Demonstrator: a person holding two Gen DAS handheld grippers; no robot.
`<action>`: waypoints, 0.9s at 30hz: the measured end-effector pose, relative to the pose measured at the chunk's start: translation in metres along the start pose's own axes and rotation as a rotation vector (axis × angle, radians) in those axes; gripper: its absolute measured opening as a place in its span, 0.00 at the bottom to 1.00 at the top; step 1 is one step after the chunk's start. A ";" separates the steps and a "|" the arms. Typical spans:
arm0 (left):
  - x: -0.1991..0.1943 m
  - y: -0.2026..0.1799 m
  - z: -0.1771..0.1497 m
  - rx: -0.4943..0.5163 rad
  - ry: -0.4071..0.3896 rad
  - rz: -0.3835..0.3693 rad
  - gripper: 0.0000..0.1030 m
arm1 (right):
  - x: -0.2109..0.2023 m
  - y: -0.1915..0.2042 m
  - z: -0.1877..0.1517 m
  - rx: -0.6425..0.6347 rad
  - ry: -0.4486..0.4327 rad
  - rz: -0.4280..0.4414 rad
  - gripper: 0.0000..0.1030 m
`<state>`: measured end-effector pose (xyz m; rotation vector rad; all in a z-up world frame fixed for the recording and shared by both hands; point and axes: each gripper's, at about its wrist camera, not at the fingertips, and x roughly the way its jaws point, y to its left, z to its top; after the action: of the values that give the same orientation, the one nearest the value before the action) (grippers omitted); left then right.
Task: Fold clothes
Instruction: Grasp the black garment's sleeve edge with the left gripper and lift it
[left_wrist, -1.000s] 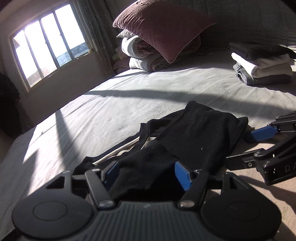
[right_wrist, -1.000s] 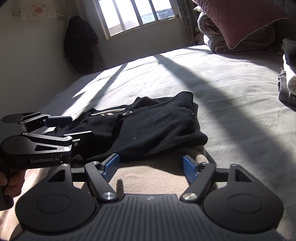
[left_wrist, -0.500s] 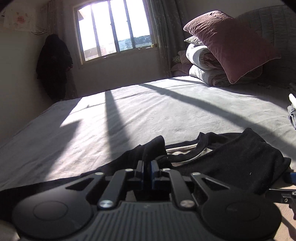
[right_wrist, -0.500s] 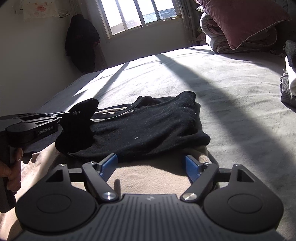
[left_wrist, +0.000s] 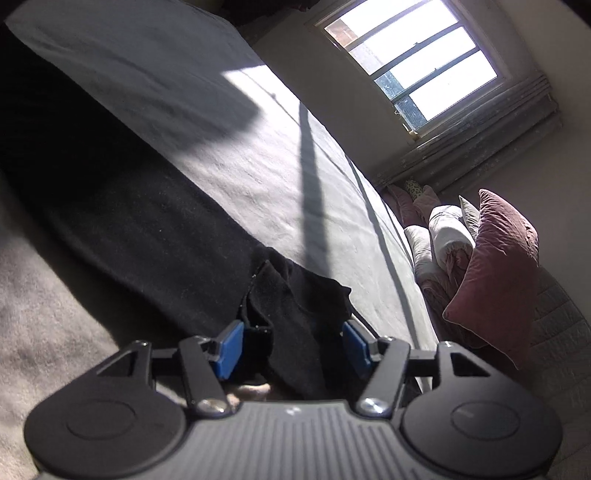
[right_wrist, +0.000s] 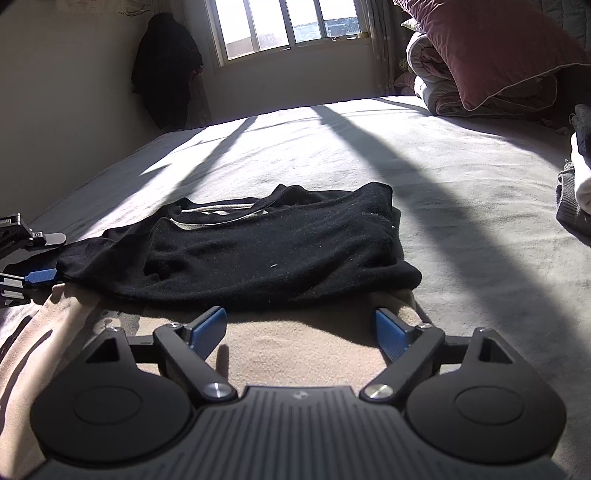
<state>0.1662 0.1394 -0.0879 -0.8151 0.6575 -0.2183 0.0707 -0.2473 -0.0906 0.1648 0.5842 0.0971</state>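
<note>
Lying across the near part of the grey bed (right_wrist: 424, 177), the black knitted long-sleeved top (right_wrist: 280, 243) has its body partly folded, neckline with a pale inner trim turned toward the window, and its long axis running left to right in the right wrist view. One dark sleeve trails off to the left, and that is where the left gripper (left_wrist: 291, 345) sits: its blue-padded fingers (left_wrist: 229, 349) stand apart with a bunch of sleeve cloth between them, not visibly clamped. Seen from the right wrist view, the same gripper shows only at the far left edge, just beside the sleeve end. The right gripper (right_wrist: 301, 330) hovers over a beige cloth (right_wrist: 295, 350) at the garment's near hem, fingers (right_wrist: 208, 326) spread wide and holding nothing, the hem just ahead of the tips. Judging from this, the sleeve falls to the left side, since it is already at that gripper, while the right is nearer the body's hem and right edge.
</note>
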 end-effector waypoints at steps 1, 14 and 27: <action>0.003 0.000 0.002 -0.005 0.005 0.003 0.62 | 0.001 0.001 0.000 -0.008 0.002 -0.006 0.87; 0.023 -0.025 0.018 0.000 -0.036 0.140 0.08 | -0.008 0.009 0.005 -0.181 -0.071 -0.330 0.88; -0.011 -0.087 0.044 0.100 -0.187 -0.008 0.07 | 0.038 0.015 0.013 -0.587 -0.080 -0.490 0.68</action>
<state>0.1903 0.1115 0.0034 -0.7324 0.4643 -0.1782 0.1088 -0.2286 -0.0973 -0.5419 0.4813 -0.2138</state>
